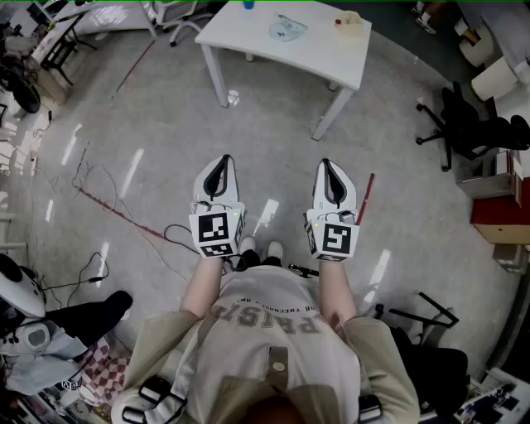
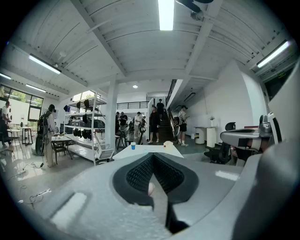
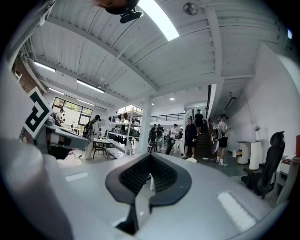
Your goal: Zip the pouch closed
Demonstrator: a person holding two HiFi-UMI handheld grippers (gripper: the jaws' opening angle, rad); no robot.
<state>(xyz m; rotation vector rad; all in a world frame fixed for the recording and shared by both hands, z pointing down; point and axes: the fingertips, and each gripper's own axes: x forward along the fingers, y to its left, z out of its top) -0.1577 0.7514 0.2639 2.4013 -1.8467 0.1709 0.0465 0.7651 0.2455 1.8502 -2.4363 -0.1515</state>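
Far ahead stands a white table [image 1: 331, 51] with a flat, see-through thing [image 1: 286, 30] on it that may be the pouch; too small to tell. I hold both grippers level over the bare floor, well short of the table. The left gripper [image 1: 219, 166] is shut with nothing in it; its black ribbed pads [image 2: 140, 171] meet in the left gripper view. The right gripper [image 1: 330, 170] is also shut and empty, and its pads [image 3: 161, 174] are closed together in the right gripper view. The table [image 2: 146, 151] shows small beyond the left jaws.
A blue cup [image 1: 248, 4] and a small pale box [image 1: 348, 21] also stand on the table. Black office chairs [image 1: 476, 128] are at the right, cables [image 1: 91, 178] on the floor at the left. Several people [image 2: 157, 119] stand by a staircase; shelves [image 2: 86, 129] are left.
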